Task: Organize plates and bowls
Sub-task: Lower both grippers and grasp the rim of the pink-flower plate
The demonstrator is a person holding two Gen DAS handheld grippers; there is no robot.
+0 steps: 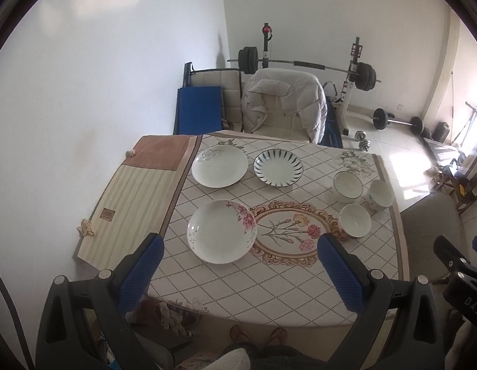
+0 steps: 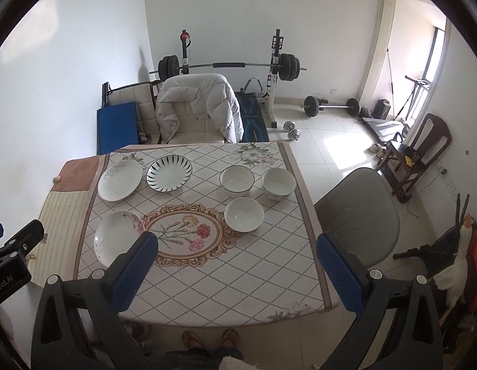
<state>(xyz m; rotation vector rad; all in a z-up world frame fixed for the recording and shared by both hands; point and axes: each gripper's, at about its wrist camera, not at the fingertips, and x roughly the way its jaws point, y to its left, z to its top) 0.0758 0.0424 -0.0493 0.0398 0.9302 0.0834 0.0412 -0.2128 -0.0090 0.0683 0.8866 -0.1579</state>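
Note:
Three plates lie on the left half of the table (image 1: 263,289): a pink-flowered plate (image 1: 221,230) nearest, a white plate with a grey flower (image 1: 219,166) behind it, and a dark-striped plate (image 1: 278,168) beside that one. Three white bowls cluster on the right: the near bowl (image 2: 244,214), a dark-rimmed bowl (image 2: 236,178) and a dotted bowl (image 2: 278,183). My left gripper (image 1: 238,277) hangs open above the table's near edge, short of the pink-flowered plate. My right gripper (image 2: 238,273) is open too, high over the near edge, holding nothing.
A chair with a white padded jacket (image 1: 284,104) stands at the table's far side. A grey chair (image 2: 358,215) sits at the right edge. A striped mat (image 1: 133,203) lies left of the table. A barbell rack (image 2: 229,67) and weights occupy the far floor.

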